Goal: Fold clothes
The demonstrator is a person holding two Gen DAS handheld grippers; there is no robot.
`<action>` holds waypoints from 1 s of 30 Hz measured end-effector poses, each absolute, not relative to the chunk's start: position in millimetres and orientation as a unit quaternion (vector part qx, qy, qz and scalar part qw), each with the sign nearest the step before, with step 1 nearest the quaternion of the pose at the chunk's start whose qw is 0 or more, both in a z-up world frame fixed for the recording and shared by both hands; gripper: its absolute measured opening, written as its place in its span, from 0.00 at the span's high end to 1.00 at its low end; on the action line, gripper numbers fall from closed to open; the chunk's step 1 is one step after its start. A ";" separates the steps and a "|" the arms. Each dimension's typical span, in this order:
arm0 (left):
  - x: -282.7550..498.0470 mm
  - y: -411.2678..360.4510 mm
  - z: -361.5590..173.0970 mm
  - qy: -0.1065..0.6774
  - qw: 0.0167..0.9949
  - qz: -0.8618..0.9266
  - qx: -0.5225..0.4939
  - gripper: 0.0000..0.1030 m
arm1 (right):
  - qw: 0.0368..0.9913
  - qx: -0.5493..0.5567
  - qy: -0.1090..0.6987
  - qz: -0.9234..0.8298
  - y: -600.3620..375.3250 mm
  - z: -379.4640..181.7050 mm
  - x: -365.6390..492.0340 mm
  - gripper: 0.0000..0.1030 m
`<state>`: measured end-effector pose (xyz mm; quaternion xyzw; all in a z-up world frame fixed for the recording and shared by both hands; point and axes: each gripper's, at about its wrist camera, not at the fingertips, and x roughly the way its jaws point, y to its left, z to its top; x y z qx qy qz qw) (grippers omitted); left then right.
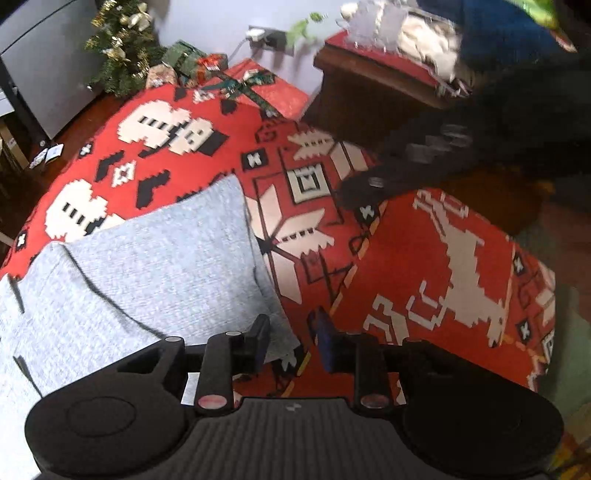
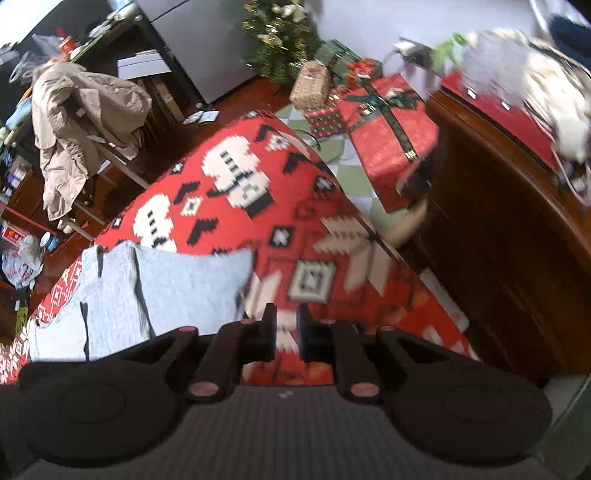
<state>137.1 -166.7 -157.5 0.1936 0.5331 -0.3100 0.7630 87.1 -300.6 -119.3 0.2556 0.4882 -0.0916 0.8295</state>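
Two grippers in view, neither holding anything. My left gripper [image 1: 291, 341] has its jaws partly apart with nothing between them; its left finger sits over the lower right corner of the grey garment [image 1: 147, 266], whether touching I can't tell. That garment lies folded on the red patterned cloth [image 1: 424, 258], filling the lower left of the left wrist frame, with dark crease lines running across it. My right gripper [image 2: 286, 330] shows a narrow gap between its fingers, only red cloth visible through it, no fabric pinched. In the right wrist frame the grey garment [image 2: 166, 295] sits left of centre, just left of the fingers. Right gripper also shows up blurred [image 1: 406, 166] in the upper right of the left view, above the cloth. Christmas tree [image 2: 277, 33] and wrapped gift box [image 2: 391, 136] at the top, beige jacket [image 2: 74, 122] at upper left.
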 end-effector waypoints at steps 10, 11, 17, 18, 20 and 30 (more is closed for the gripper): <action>138.6 -168.5 -157.7 0.525 0.763 -0.290 0.241 0.96 | 0.810 0.293 0.497 -0.108 -313.0 -128.1 50.5 0.83; 139.1 -166.7 -155.0 0.522 0.768 -0.283 0.240 0.96 | 0.810 0.294 0.496 -0.106 -312.4 -127.8 50.7 0.83; 155.5 -131.0 -125.5 0.547 0.788 -0.253 0.125 0.97 | 0.792 0.367 0.483 -0.066 -302.5 -132.0 57.2 0.83; 157.3 -126.5 -123.6 0.551 0.788 -0.251 0.110 0.97 | 0.784 0.387 0.481 -0.061 -300.1 -135.2 59.0 0.83; 160.9 -117.5 -119.7 0.557 0.789 -0.247 0.082 0.97 | 0.764 0.432 0.476 -0.050 -294.1 -143.5 63.5 0.76; 165.6 -106.3 -122.4 0.569 0.779 -0.260 0.030 0.97 | 0.719 0.514 0.463 -0.069 -265.6 -175.1 90.6 0.79</action>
